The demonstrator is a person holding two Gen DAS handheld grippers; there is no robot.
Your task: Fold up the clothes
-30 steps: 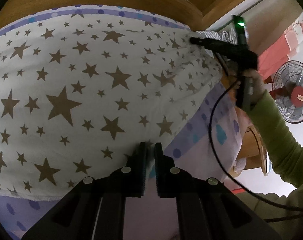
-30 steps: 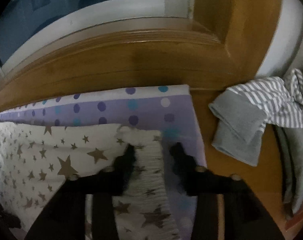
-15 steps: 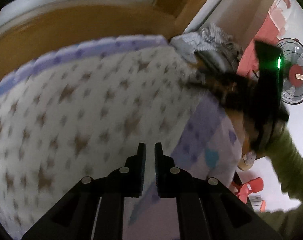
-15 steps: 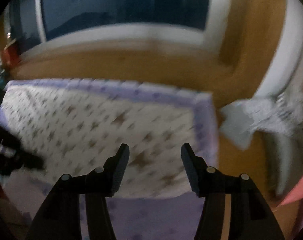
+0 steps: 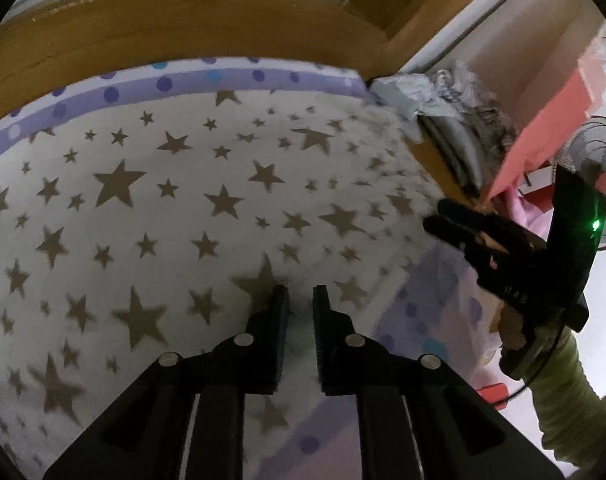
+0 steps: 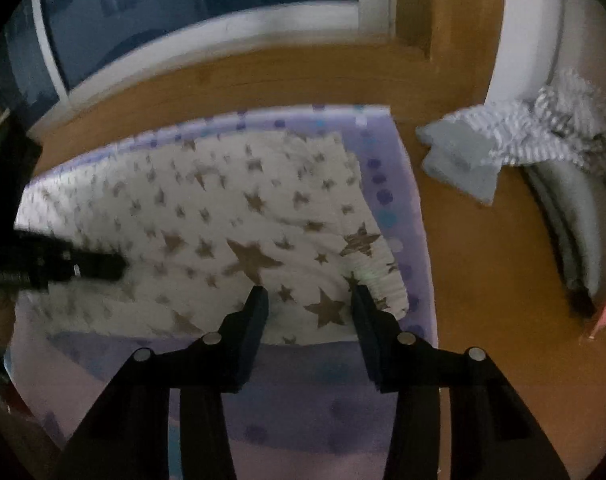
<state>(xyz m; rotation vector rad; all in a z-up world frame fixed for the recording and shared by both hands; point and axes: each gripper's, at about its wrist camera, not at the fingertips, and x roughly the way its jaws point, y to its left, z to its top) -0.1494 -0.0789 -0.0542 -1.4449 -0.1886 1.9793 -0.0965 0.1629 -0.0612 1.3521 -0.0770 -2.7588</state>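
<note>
Star-print garment (image 5: 191, 216) lies flat on the purple dotted mat (image 6: 399, 200), my left gripper (image 5: 300, 300) opening narrowly, right gripper (image 6: 309, 300) closing half-wide, both empty; fold seems laid, next I'd regrip an edge.

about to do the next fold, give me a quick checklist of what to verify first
1. White star-print garment lies flat on the purple dotted mat: ok.
2. Left tool free of cloth, jaws opening: ok.
3. Right tool free of cloth, jaws closing on nothing: ok.
4. Ribbed hem squared with the edge: cannot tell, blurred.
5. Grey striped clothes pile off the mat: ok.
</note>
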